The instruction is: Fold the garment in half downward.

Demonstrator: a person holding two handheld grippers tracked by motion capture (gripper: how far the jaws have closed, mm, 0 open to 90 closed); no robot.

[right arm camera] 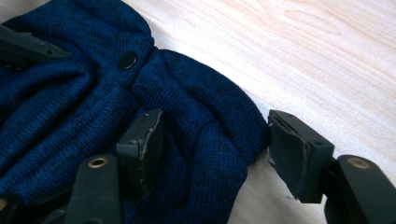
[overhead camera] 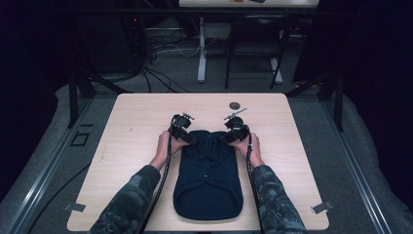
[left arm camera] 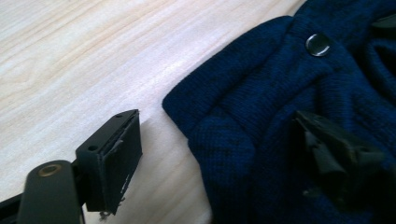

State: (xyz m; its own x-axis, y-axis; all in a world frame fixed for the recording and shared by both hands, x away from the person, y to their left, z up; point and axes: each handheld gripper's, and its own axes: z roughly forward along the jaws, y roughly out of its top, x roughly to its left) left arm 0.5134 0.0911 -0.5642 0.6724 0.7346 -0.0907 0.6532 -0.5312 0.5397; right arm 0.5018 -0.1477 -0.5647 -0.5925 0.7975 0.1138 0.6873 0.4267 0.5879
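Observation:
A dark blue knitted garment point(overhead camera: 208, 175) lies flat on the light wooden table point(overhead camera: 146, 112), its far end bunched between the two grippers. My left gripper point(overhead camera: 190, 136) is at its far left corner. In the left gripper view, the left gripper point(left arm camera: 217, 130) is open: one jaw rests on bare wood, the other on the knit, with the garment's folded edge point(left arm camera: 224, 135) between them, near a dark snap button point(left arm camera: 319, 44). My right gripper point(overhead camera: 230, 137) is at the far right corner. The right gripper point(right arm camera: 217, 128) is open astride a fold point(right arm camera: 210, 121), the outer jaw close against the fabric's edge.
A small dark round disc point(overhead camera: 234, 104) lies on the table beyond the grippers. Metal clips point(overhead camera: 75, 206) sit at the front corners. Past the far edge are a table leg point(overhead camera: 201, 48), cables and a chair frame on the floor.

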